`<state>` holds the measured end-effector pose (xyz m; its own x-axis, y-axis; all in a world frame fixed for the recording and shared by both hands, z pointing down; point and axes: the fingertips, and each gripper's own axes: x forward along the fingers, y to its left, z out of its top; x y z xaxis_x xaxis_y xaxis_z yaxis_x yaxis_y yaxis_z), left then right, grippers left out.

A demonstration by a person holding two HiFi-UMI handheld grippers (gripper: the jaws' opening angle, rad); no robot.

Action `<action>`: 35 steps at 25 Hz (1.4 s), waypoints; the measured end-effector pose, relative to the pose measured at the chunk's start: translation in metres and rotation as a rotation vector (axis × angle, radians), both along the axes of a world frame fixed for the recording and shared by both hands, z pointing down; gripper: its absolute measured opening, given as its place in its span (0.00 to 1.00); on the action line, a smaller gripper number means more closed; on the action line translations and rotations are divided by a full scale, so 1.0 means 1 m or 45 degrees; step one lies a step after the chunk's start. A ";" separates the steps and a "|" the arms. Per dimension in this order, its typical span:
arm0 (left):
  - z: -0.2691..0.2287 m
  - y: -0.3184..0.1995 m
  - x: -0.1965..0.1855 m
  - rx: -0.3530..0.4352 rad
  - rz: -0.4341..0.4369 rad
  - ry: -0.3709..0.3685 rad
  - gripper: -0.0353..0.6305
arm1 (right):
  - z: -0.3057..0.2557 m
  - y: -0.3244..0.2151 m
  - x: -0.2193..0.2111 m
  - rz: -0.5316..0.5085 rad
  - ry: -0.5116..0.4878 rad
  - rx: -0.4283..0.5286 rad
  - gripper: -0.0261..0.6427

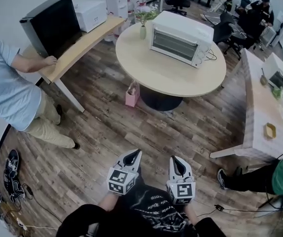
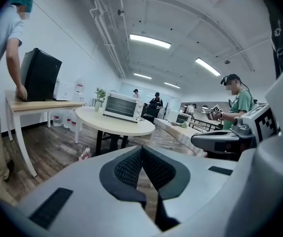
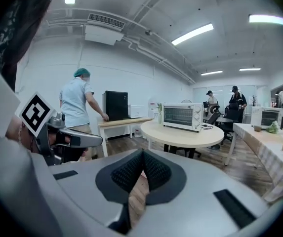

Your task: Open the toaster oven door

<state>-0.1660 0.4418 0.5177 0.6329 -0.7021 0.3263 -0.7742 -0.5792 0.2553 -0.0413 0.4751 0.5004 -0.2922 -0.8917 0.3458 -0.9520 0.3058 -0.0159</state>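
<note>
**Position.** The oven (image 1: 181, 37) stands at the far right edge of the round tabletop (image 1: 181, 85). Its door (image 1: 173, 45) faces the person and is closed. A vase (image 1: 142, 30) stands near the far left edge, apart from the oven. A cable (image 1: 211, 56) trails from the oven's right end.

**Grippers.** The left gripper (image 1: 134, 155) and right gripper (image 1: 179, 161) are held side by side close to the person's body, over the floor and well apart from the tabletop. Both point towards the oven. The left gripper's fingers (image 2: 126, 169) are pressed together with nothing between them. The right gripper's fingers (image 3: 158, 172) are likewise closed and empty.

**Step in hand.** Judged to be the approach; the door has not been touched.

**Recommendations.**
- Come up to the near edge of the tabletop, square to the door.
- Spread one gripper's fingers before reaching the door, not at it.
- The handle is too small to make out from here. It should be located on arrival and taken at its middle.
- The hinge probably runs along the bottom, so the pull should go outward and down in an arc.
- The oven looks light and may slide. The other gripper could steady its top, clear of the cable.
</note>
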 end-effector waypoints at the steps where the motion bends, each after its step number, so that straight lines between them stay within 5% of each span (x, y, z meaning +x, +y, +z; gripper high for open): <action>1: -0.001 -0.017 -0.002 -0.002 0.010 0.000 0.08 | -0.001 -0.015 0.000 0.018 0.005 0.003 0.05; 16: 0.002 -0.209 -0.052 -0.014 0.156 0.034 0.08 | -0.004 -0.200 -0.060 0.151 -0.050 0.034 0.05; 26: 0.012 -0.248 -0.065 -0.062 0.119 0.054 0.08 | 0.008 -0.249 -0.059 0.151 -0.045 -0.006 0.05; 35: 0.017 -0.327 -0.048 -0.077 0.025 0.040 0.08 | 0.014 -0.350 -0.031 0.055 -0.057 0.000 0.05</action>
